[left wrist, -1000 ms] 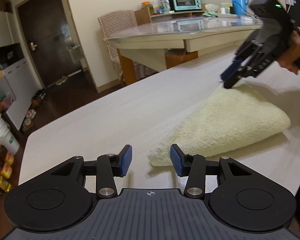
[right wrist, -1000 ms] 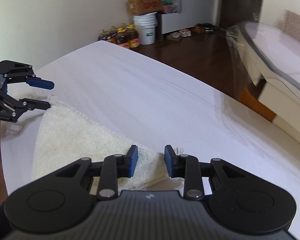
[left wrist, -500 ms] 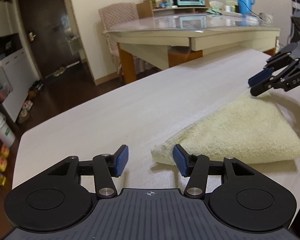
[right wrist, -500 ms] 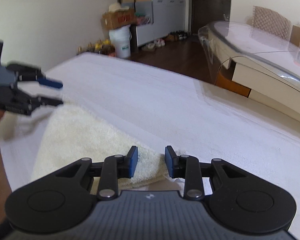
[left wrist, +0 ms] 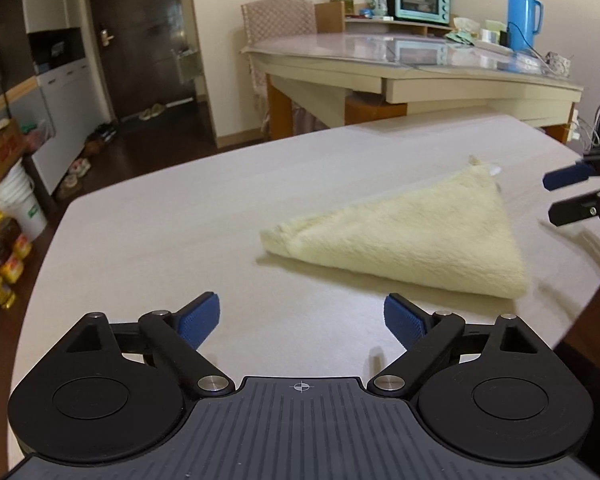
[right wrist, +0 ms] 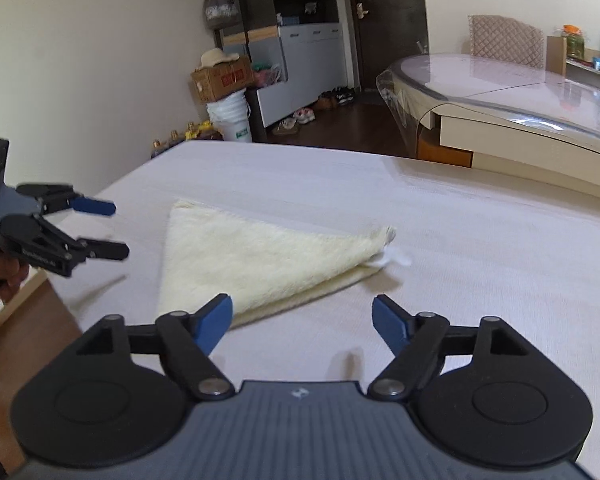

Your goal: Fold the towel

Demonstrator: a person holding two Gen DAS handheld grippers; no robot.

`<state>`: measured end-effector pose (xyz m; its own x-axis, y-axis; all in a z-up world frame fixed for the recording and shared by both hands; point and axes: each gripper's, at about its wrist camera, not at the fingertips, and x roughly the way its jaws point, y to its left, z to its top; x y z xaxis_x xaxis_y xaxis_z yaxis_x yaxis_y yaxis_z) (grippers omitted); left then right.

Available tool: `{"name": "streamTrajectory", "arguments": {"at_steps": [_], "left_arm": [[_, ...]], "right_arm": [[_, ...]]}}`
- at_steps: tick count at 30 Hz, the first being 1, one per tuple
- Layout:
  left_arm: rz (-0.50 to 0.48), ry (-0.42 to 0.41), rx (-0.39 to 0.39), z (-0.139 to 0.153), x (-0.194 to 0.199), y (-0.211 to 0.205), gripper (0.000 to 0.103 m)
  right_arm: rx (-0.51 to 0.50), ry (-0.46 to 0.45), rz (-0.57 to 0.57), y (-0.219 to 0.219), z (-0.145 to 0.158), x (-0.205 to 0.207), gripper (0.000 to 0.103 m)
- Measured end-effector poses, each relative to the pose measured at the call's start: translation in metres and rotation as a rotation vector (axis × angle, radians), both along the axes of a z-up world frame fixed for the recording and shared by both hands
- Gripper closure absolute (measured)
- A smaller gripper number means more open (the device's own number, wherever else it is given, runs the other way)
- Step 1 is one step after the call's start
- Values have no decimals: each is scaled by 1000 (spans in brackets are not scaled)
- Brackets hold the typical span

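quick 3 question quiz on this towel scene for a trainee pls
1. True or false: the left gripper is clamped on the towel.
2. What shape does the towel make on the table? A) triangle B) roll C) flat square
3. Fill in: between the right gripper's pads there is ____.

Key:
1. False; its jaws have just been opening and stand apart, short of the towel.
2. A
3. Nothing; its jaws have just been opening, and the towel lies beyond them.

folded towel (right wrist: 268,256) on table (right wrist: 460,240), both tools spread, empty
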<state>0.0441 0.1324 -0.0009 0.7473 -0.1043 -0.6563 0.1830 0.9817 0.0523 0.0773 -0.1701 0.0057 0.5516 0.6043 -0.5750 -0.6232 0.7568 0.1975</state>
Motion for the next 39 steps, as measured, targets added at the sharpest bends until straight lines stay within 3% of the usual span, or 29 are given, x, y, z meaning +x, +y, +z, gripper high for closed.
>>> {"name": "streamTrajectory", "arguments": {"at_steps": [6,10,16,22,32,39], "left_arm": [[-21,-52,-26,4,-3,-27,8],[-5,-87,-85,5,13,-34,7],[34,-57,12,-11,47,-35,7],[32,-33,6,-21,49,-26,6],[38,-15,-19,-25,48,-20,3],[54,-31,-37,-21,42,-18,3]], "right_arm": [[-26,-65,25,23,-2,-20,21],[-32,-89,23,32,-5,-28,20],[-85,-180,26,53,-9,-33,20],[-119,-186,68,79,-19,-21,20],[-178,-195,114,86,-39,-20,15],[-141,-186,92,77,-34,-19,13]]}}
